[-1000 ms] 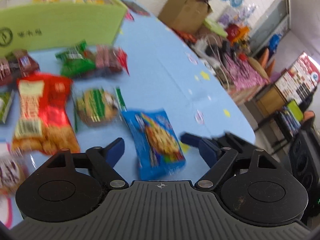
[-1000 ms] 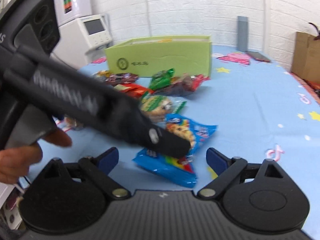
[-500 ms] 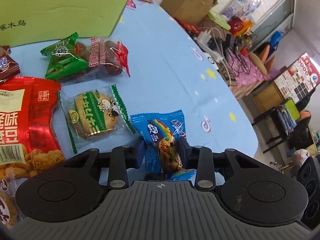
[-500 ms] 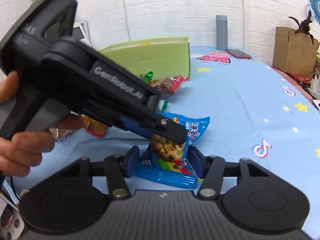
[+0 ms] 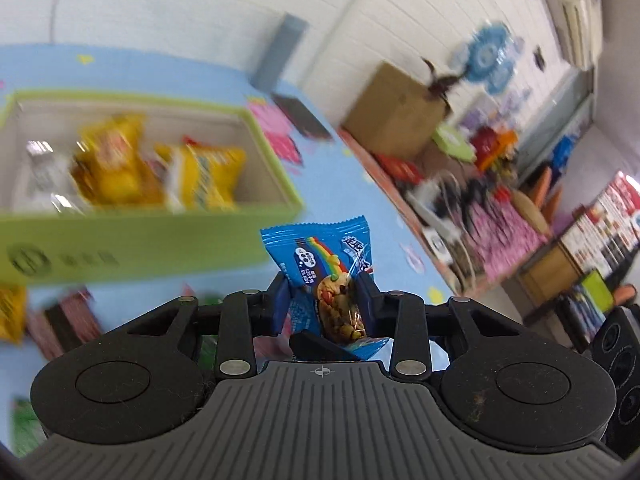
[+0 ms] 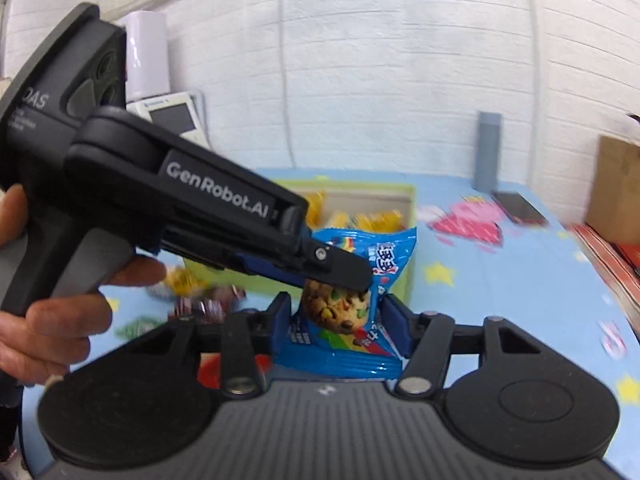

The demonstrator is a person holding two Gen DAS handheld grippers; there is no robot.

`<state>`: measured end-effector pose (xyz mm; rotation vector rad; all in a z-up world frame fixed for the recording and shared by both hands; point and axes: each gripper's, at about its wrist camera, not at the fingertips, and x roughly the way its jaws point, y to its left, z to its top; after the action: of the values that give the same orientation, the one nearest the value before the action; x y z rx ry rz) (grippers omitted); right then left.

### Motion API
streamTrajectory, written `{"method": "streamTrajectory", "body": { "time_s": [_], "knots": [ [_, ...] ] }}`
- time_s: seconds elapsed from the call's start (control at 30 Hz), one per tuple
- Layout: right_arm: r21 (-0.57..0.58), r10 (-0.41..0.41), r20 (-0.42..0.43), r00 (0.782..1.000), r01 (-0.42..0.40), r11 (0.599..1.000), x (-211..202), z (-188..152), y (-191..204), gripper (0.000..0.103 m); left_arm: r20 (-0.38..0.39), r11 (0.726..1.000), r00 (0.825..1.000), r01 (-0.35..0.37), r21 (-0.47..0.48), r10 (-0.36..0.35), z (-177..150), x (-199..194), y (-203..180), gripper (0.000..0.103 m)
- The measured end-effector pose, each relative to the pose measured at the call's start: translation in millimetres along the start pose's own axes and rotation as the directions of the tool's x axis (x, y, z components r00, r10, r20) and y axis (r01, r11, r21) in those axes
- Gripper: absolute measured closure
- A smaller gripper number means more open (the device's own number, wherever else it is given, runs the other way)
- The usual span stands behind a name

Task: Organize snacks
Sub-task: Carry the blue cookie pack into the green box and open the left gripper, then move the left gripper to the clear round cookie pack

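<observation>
While both claws pinch the blue cookie packet (image 5: 320, 276), left gripper (image 5: 323, 306) and right gripper (image 6: 340, 320) hold it aloft; ahead, the green box (image 5: 168, 236) already contains yellow bags (image 5: 200, 180), loose snacks (image 6: 208, 304) remaining below.

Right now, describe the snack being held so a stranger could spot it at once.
Find the light green cardboard box on the blue table. Just in front of it, raised off the table, the left gripper and right gripper both clamp a glossy blue cookie packet: the only wrapper with a rainbow and chocolate-chip cookie.
</observation>
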<state>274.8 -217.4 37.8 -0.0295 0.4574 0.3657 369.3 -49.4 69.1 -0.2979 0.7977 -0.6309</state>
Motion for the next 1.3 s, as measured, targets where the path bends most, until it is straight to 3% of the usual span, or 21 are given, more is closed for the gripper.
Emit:
{"method": "streamTrajectory", "body": {
  "time_s": [0.2, 0.37, 0.43, 0.5, 0.57, 0.6, 0.73, 0.9, 1.17, 1.3],
  "knots": [
    [-0.09, 0.128, -0.029, 0.991, -0.13, 0.987, 95.0, 70.6, 22.0, 0.041, 0.054, 0.992, 0.993, -0.101, -0.073, 0.105, 64.5, -12.4, 78.4, 0.086],
    [-0.134, 0.192, -0.099, 0.976, -0.204, 0.97, 177.0, 97.3, 50.5, 0.04, 0.044, 0.976, 0.982, -0.176, -0.129, 0.183, 96.4, -6.6, 145.9, 0.086],
    [-0.14, 0.205, -0.113, 0.972, -0.22, 0.966, 201.9, 99.7, 53.6, 0.031, 0.028, 0.974, 0.983, -0.176, -0.145, 0.182, 104.1, -0.6, 167.1, 0.085],
    [-0.122, 0.224, -0.103, 0.969, -0.236, 0.964, 209.9, 99.0, 53.5, 0.019, 0.039, 0.969, 0.979, -0.19, -0.157, 0.198, 107.9, 0.3, 179.8, 0.073],
    [-0.123, 0.209, -0.065, 0.976, -0.215, 0.969, 202.0, 100.8, 51.2, 0.009, 0.082, 0.968, 0.974, -0.196, -0.154, 0.21, 105.6, -8.0, 181.7, 0.059],
    [-0.13, 0.203, -0.041, 0.978, -0.207, 0.97, 193.8, 100.6, 50.0, 0.009, 0.1, 0.971, 0.974, -0.189, -0.146, 0.204, 103.2, -13.4, 179.5, 0.053],
    [-0.146, 0.185, 0.008, 0.983, -0.182, 0.972, 148.4, 93.7, 44.5, 0.009, 0.128, 0.98, 0.977, -0.155, -0.128, 0.171, 84.6, -35.6, 164.8, 0.049],
    [-0.117, 0.188, -0.016, 0.982, -0.188, 0.975, 88.5, 53.8, 50.5, 0.009, 0.14, 0.987, 0.98, -0.13, -0.091, 0.142, 36.4, -70.5, 137.2, 0.039],
    [-0.008, 0.289, -0.084, 0.954, -0.291, 0.957, 17.2, -22.9, 95.5, 0.009, 0.12, 0.983, 0.977, -0.167, -0.077, 0.175, -64.0, -120.2, 118.9, 0.035],
    [0.072, 0.32, -0.119, 0.94, -0.313, 0.947, -4.2, -55.7, 113.5, 0.009, 0.064, 0.984, 0.985, -0.156, -0.083, 0.162, -111.8, -129.0, 112.1, 0.035]
  ]
}}
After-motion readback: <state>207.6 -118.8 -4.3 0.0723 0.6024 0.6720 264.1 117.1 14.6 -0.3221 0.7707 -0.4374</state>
